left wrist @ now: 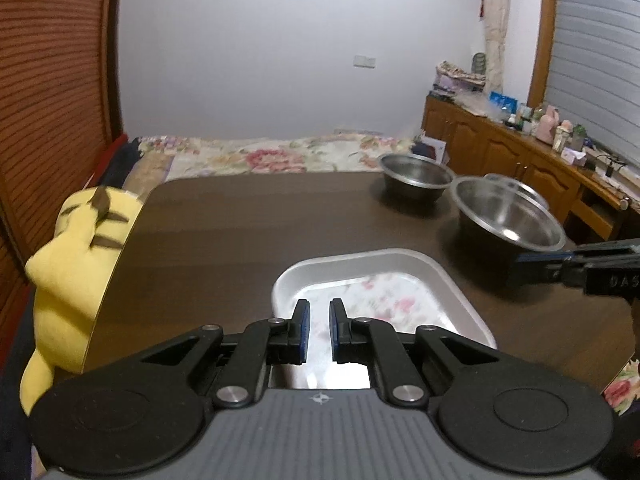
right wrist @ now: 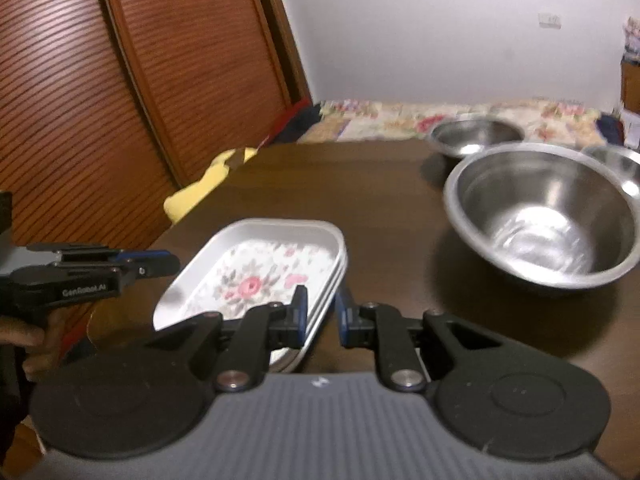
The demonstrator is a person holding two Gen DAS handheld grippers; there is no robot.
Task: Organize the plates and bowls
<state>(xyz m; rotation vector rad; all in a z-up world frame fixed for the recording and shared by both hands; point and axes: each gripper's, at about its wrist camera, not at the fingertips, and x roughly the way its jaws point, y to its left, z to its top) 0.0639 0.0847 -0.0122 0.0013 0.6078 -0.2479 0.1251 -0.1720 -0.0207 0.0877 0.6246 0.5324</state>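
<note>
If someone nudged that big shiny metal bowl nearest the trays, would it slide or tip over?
The big bowl would probably slide: its steel looks smooth, as does the table. Tipping seems unlikely, since it sits wide and low. It looks thin-walled and empty, so likely light.

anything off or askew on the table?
Yes: the stack of floral trays looks tilted, its right rim between the right gripper's fingers. The three steel bowls sit upright and empty. No spill or damage visible.

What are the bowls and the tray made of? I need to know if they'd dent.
Bowls: probably stainless steel with a polished finish, since they show bright mirror-like glare. Tray: apparently thin matte metal, maybe aluminium; it has a dull grey rim and a flowered base that may be a reflection.
</note>
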